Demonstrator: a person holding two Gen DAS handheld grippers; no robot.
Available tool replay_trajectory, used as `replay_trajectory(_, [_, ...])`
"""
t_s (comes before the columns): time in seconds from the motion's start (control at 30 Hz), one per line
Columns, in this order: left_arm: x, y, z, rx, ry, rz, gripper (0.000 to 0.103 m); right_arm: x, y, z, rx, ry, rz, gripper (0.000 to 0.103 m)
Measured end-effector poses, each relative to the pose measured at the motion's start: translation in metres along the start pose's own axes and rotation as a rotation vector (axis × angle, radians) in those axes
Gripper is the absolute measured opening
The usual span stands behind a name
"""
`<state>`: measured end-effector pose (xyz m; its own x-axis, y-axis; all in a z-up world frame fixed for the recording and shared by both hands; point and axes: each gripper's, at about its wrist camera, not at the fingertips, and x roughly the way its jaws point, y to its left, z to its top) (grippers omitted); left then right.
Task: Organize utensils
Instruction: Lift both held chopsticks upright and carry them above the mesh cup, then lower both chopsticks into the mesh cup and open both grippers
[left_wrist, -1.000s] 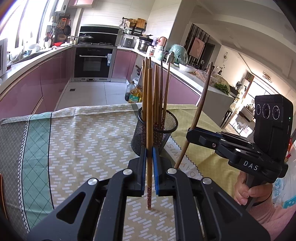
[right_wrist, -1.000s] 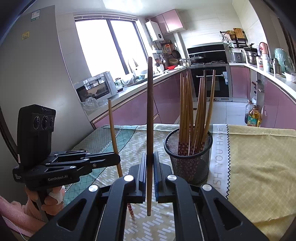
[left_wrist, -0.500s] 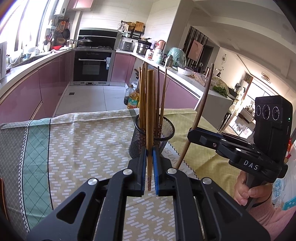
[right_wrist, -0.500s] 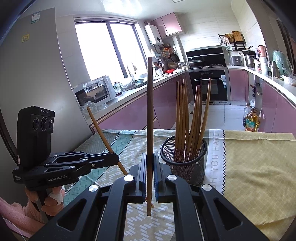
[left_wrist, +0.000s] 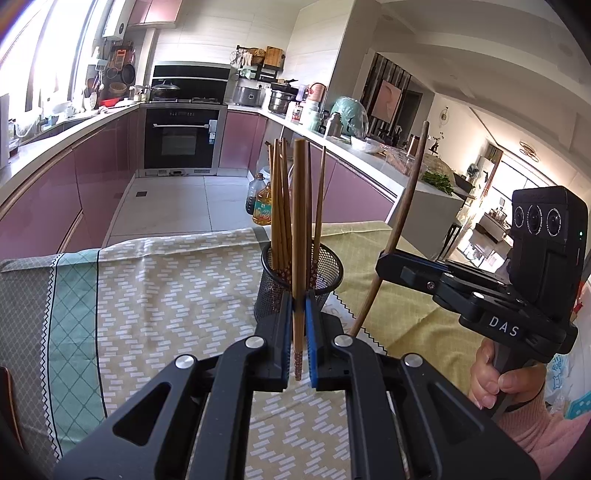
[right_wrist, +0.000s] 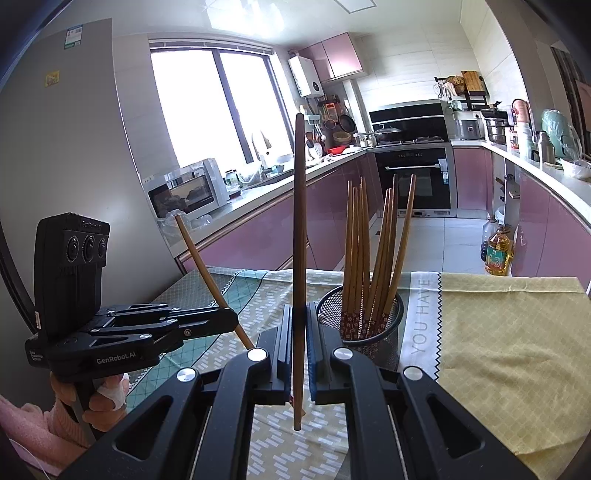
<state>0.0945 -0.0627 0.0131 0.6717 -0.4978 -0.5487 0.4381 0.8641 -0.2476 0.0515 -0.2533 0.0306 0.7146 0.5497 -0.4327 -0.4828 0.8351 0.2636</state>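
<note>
My left gripper (left_wrist: 298, 332) is shut on a light wooden chopstick (left_wrist: 299, 221), held upright with its patterned tip down. Just beyond it stands a black mesh holder (left_wrist: 332, 266) with several chopsticks in it. To the right, my right gripper (left_wrist: 384, 262) is shut on a dark brown chopstick (left_wrist: 406, 206). In the right wrist view the right gripper (right_wrist: 298, 354) holds that dark chopstick (right_wrist: 299, 221) upright, left of the mesh holder (right_wrist: 391, 314). The left gripper (right_wrist: 229, 319) sits further left, and its light chopstick (right_wrist: 201, 254) leans left at the top.
A patterned tablecloth (left_wrist: 166, 295) in green, beige and yellow (right_wrist: 498, 332) covers the table. Oil bottles (right_wrist: 498, 254) stand on the floor past the far table edge. Purple kitchen cabinets and an oven lie behind. A person's hands (left_wrist: 491, 380) grip both handles.
The light chopstick in the left gripper has tipped from near upright to leaning left in the right wrist view. Both views have tilted up a little. The dark chopstick stays as it was.
</note>
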Motion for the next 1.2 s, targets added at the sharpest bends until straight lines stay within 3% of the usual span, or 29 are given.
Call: replay_trajectory(1.2, [-0.011, -0.012, 0.026, 0.05, -0.057, -0.007, 0.008, -0.003, 0.0, 0.024, -0.026, -0.068, -0.012, 0.006])
